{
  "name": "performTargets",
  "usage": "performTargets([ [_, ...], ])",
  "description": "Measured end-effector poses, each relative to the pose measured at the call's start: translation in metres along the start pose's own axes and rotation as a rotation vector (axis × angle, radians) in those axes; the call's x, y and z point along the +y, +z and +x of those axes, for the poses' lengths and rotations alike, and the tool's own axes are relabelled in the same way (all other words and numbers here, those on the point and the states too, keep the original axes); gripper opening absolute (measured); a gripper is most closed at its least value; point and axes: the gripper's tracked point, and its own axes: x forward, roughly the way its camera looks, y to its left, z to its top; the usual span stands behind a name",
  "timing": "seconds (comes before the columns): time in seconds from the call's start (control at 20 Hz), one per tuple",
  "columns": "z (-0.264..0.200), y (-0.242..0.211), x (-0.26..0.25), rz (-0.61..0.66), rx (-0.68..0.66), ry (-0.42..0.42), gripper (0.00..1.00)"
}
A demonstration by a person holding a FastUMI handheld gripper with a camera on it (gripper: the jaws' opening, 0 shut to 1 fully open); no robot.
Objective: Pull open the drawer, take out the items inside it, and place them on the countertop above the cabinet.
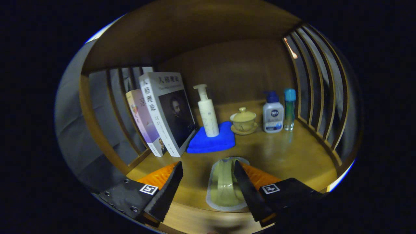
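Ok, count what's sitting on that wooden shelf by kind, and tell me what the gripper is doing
Books: 2
Bottles: 3
Blue cloth: 1
Lidded cup: 1
Packet: 1
Total: 8
The gripper is open, its fingers either side of the packet.

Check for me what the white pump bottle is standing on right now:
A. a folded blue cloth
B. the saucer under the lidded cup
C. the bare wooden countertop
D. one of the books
A: the white pump bottle stands upright on the folded blue cloth, beyond the open gripper.
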Motion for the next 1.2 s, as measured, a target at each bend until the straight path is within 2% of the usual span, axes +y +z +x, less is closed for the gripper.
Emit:
performTargets([
  [0.1,-0.018,0.009,0.006,-0.049,-0.038,-0.012,0.98],
  [0.35,-0.08,0.025,0.014,-0.088,-0.173,-0.058,0.98],
  [0.5,-0.118,0.011,0.02,-0.126,-0.234,-0.078,0.97],
  [0.65,-0.15,-0.01,0.023,-0.11,-0.327,-0.102,0.98],
  [0.8,-0.17,-0.042,0.025,-0.111,-0.377,-0.129,0.98],
  [1.05,-0.191,-0.074,0.03,-0.191,-0.422,-0.181,0.98],
  [1.2,-0.197,-0.095,0.045,-0.202,-0.437,-0.157,0.98],
])
